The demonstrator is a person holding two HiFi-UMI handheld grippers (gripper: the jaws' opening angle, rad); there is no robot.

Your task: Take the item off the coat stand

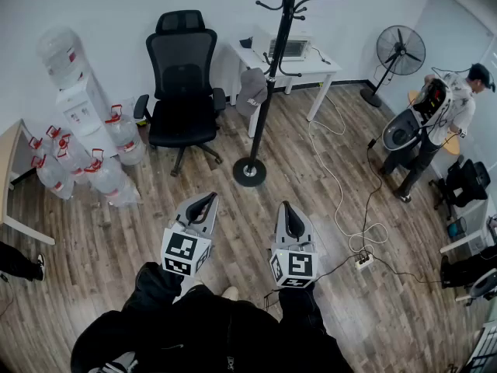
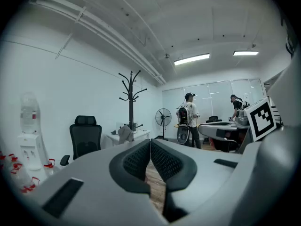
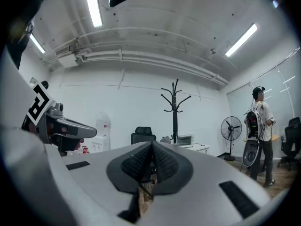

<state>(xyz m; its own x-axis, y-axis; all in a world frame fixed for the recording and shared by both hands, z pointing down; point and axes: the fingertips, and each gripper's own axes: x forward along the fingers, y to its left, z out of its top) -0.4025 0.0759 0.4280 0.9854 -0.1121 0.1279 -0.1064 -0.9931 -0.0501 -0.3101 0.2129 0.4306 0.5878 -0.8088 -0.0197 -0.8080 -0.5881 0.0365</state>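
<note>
The wooden floor [image 1: 155, 231] is filling most of the head view. The black coat stand [image 1: 269, 80] is rising from its round base at the centre of the frame, and its hooks are reaching the top edge. A black office chair [image 1: 182, 84] is standing to its left in the upper middle, and a white desk [image 1: 311, 67] is standing just behind the pole. At the right edge a person [image 1: 435, 123] is standing near a pedestal fan [image 1: 400, 53].

The grey fabric item [image 1: 252, 90] is hanging on the stand, against the left side of the pole in the upper centre of the frame, between the chair and the desk. Its long axis is running roughly along the pole, and its loose end is drooping toward the floor.

The left gripper [image 1: 210, 198] and the right gripper [image 1: 287, 206] are hovering side by side in the lower centre, both pointing up the frame toward the stand and well apart from it. In each gripper view the ribbed pads are pressing together at the tips with nothing between them.
</note>
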